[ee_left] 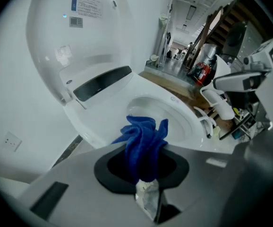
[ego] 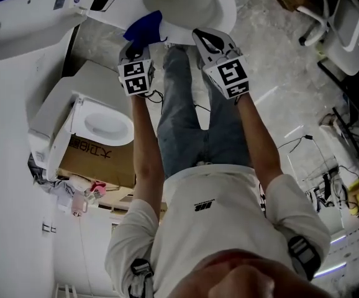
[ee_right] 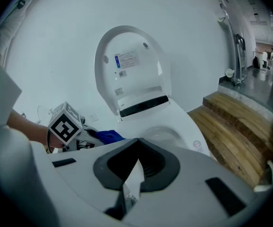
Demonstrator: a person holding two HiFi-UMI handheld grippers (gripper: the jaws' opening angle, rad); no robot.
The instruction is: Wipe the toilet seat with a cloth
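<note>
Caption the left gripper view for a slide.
Left tool shut on a blue cloth, poised before the toilet seat.

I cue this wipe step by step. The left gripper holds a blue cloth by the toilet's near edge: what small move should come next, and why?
Probably lower the left gripper a little until the blue cloth presses on the toilet seat. Its jaws are shut on the cloth, the lid is up, and the cloth hangs at the seat's near rim; contact is unclear.
</note>
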